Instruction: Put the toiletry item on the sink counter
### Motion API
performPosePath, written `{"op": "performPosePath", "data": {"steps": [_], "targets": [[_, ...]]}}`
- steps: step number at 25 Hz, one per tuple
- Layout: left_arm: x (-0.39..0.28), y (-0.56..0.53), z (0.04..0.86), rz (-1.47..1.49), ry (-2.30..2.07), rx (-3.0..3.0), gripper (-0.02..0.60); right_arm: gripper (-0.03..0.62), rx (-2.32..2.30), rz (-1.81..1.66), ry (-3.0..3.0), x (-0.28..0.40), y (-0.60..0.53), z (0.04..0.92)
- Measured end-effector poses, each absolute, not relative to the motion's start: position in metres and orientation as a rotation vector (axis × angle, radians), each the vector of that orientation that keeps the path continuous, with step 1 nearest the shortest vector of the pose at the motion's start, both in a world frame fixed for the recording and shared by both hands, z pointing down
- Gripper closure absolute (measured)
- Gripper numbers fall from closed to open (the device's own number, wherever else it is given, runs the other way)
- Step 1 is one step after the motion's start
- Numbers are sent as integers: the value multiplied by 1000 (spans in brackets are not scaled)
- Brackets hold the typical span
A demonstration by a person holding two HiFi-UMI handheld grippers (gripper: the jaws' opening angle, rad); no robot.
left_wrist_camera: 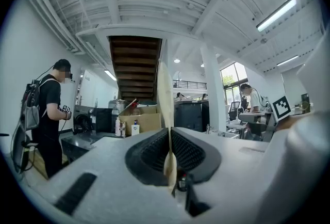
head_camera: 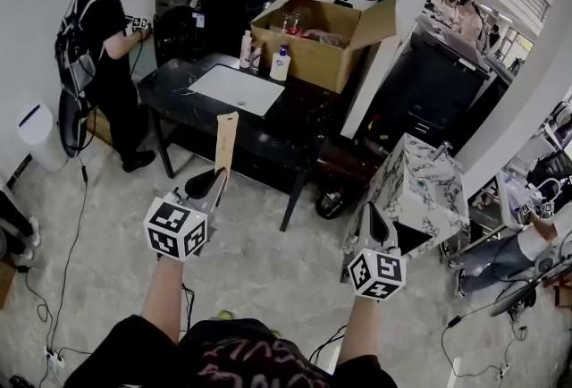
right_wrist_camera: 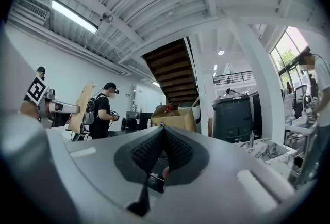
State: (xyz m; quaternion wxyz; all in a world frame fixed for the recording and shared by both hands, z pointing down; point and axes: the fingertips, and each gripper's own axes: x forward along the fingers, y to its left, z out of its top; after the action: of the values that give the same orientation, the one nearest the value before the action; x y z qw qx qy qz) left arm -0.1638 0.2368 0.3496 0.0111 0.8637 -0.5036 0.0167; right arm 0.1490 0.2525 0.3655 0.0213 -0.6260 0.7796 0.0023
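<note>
1 tan strip (head_camera: 226,140); 1 cardboard box (head_camera: 313,60); maybe 3 bottles (head_camera: 281,64); 1 counter (head_camera: 284,132).

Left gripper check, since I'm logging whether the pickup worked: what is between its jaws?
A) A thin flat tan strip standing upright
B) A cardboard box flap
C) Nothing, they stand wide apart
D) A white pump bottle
A: in its own view the left gripper has its jaws shut on a thin tan strip that rises well above them.
</note>
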Motion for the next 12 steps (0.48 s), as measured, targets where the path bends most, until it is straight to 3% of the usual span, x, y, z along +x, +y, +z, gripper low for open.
{"op": "performPosePath", "data": {"steps": [12], "targets": [[-165, 232, 355, 39, -1543, 2684, 565, 582, -1906, 25, 2457, 135, 247, 360]]}}
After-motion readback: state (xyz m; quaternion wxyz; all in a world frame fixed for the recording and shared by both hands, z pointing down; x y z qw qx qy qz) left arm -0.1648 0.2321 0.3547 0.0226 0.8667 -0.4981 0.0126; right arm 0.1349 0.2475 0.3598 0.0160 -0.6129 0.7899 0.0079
